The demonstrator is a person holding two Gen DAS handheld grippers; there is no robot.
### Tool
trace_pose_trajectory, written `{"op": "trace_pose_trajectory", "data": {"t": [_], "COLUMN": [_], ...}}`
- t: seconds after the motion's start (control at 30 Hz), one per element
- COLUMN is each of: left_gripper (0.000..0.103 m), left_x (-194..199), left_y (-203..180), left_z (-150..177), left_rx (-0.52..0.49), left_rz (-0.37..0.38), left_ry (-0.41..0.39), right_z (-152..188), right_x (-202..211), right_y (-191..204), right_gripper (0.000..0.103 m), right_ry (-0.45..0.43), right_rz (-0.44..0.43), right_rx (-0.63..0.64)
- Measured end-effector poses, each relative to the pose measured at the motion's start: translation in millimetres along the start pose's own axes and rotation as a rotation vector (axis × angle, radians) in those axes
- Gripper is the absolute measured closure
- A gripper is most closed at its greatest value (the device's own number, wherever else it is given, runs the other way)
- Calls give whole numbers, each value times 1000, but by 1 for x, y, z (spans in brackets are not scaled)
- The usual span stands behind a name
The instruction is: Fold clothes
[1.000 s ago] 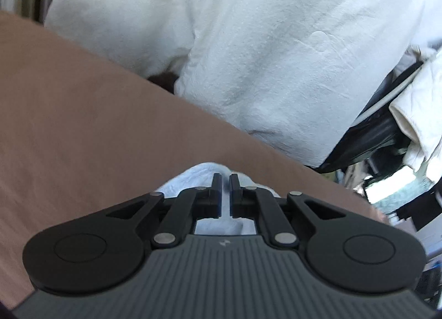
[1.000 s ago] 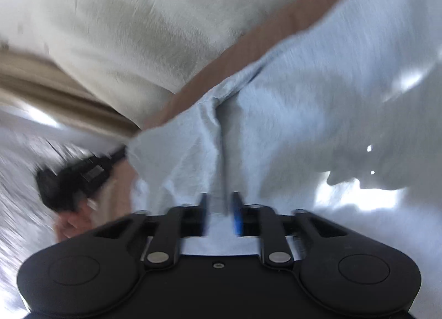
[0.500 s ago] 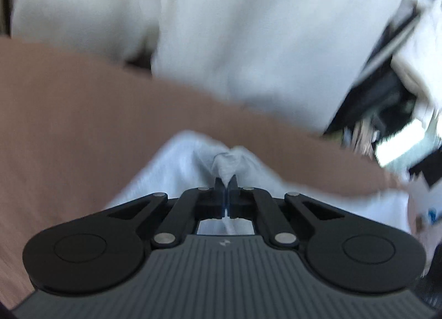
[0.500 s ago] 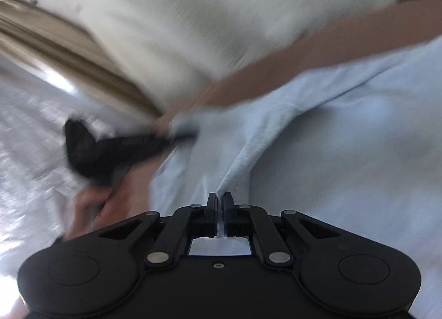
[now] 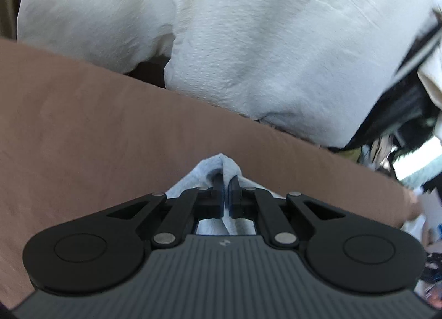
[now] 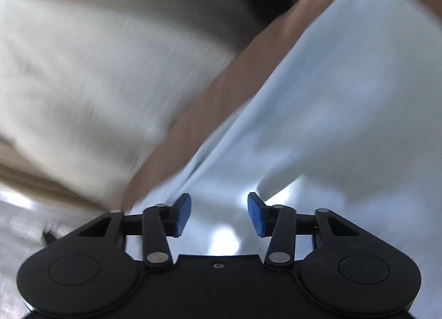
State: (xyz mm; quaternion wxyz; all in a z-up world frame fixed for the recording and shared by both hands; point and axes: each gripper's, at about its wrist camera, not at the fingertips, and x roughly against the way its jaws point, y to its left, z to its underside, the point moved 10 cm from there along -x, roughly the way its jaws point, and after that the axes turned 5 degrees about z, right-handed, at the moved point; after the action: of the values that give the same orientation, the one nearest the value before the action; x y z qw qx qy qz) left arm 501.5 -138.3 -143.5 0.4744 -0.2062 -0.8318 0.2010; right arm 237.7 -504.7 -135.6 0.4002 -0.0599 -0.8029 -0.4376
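Left gripper (image 5: pixel 227 180): pinched tight on a bunched corner of the soft light blue cloth (image 5: pixel 218 165), which pokes out past its tips.
Right gripper (image 6: pixel 219 209): jaws have just been opening, nothing pressed between them.
Cloth by right gripper: spread flat just under and ahead, on the brown bed sheet (image 5: pixel 96 125).

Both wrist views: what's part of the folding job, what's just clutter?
In the job:
- light blue garment, on the brown surface
- left gripper, shut on a bunch of it
- right gripper, open over it, jaws just opened

Lying about:
- white bedding
- dark clutter at the far right
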Motion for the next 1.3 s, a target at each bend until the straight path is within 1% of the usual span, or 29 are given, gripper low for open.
{"op": "trace_pose_trajectory", "data": {"t": [0.03, 0.07, 0.1, 0.13, 0.17, 0.2, 0.23, 0.27, 0.33, 0.37, 0.4, 0.47, 0.5, 0.53, 0.57, 0.6, 0.67, 0.7, 0.77, 0.87, 0.9, 0.97, 1.0, 1.07, 1.1, 1.13, 1.17, 1.23, 1.3], "left_gripper": [99, 95, 92, 85, 77, 73, 66, 62, 56, 55, 55, 55, 55, 55, 55, 55, 53, 51, 51, 51, 51, 51, 51, 51, 51, 51, 50, 48, 45], "left_x": [1, 3, 8, 13, 21, 29, 36, 41, 47, 45, 40, 31, 28, 28, 30, 33, 42, 46, 56, 70, 73, 78, 81, 87, 92, 97, 103, 111, 111], "left_y": [-3, -6, -11, -15, -21, -28, -36, -46, -64, -70, -70, -63, -60, -56, -53, -51, -48, -46, -40, -41, -41, -42, -39, -36, -36, -36, -38, -43, -55], "left_z": [-1, -1, -1, 0, 0, -1, -1, 0, 4, 9, 15, 29, 36, 44, 49, 52, 55, 56, 60, 87, 98, 117, 125, 135, 139, 144, 147, 151, 157], "left_rx": [2, 5, -10, -29, -47, -65, -82, -111, -169, -197, -212, -222, -231, -246, -261, -275, -284, -278, -224, -119, -97, -104, -109, -126, -154, -185, -244, -378, -511], "left_rz": [16, 32, 38, 42, 50, 58, 70, 93, 130, 127, 101, 24, -3, -31, -53, -54, -47, -41, -6, 138, 160, 149, 117, 55, 32, 9, -23, -97, -133], "left_ry": [-2, -4, -3, -3, -15, -29, -41, -44, -41, -23, 4, 57, 77, 89, 90, 82, 60, 45, 44, 119, 136, 130, 121, 88, 58, 28, -17, -82, -83], "right_z": [-6, -8, -9, -10, -11, -9, -3, 4, 21, 24, 25, 14, 8, 3, 0, -2, 5, 9, 34, 94, 114, 153, 170, 194, 197, 198, 200, 186, 166], "right_x": [1, -1, -4, -6, -9, -17, -28, -40, -58, -65, -71, -72, -71, -68, -63, -57, -48, -50, -53, -61, -66, -76, -80, -91, -95, -98, -102, -97, -89], "right_y": [0, 1, 2, 4, 5, 9, 18, 27, 49, 58, 66, 76, 80, 85, 93, 101, 114, 124, 142, 163, 166, 169, 170, 170, 172, 174, 176, 184, 190], "right_gripper": [48, 47, 41, 33, 30, 22, 18, 18, 19, 19, 19, 20, 25, 26, 26, 26, 26, 26, 26, 26, 26, 26, 27, 30, 42, 79, 95, 95, 95], "right_ry": [-12, -10, -5, 0, 5, 27, 59, 93, 157, 147, 129, 17, -42, -90, -136, -182, -216, -212, -146, 53, 112, 208, 244, 301, 308, 313, 317, 277, 225], "right_rz": [3, -10, -24, -39, -54, -66, -85, -105, -143, -122, -93, -11, 32, 76, 88, 94, 96, 84, 12, -141, -150, -148, -145, -146, -141, -136, -132, -151, -167], "right_rx": [3, -7, -20, -33, -46, -57, -62, -64, -25, 18, 67, 128, 156, 179, 218, 260, 276, 279, 306, 347, 365, 398, 412, 411, 421, 433, 445, 462, 460]}}
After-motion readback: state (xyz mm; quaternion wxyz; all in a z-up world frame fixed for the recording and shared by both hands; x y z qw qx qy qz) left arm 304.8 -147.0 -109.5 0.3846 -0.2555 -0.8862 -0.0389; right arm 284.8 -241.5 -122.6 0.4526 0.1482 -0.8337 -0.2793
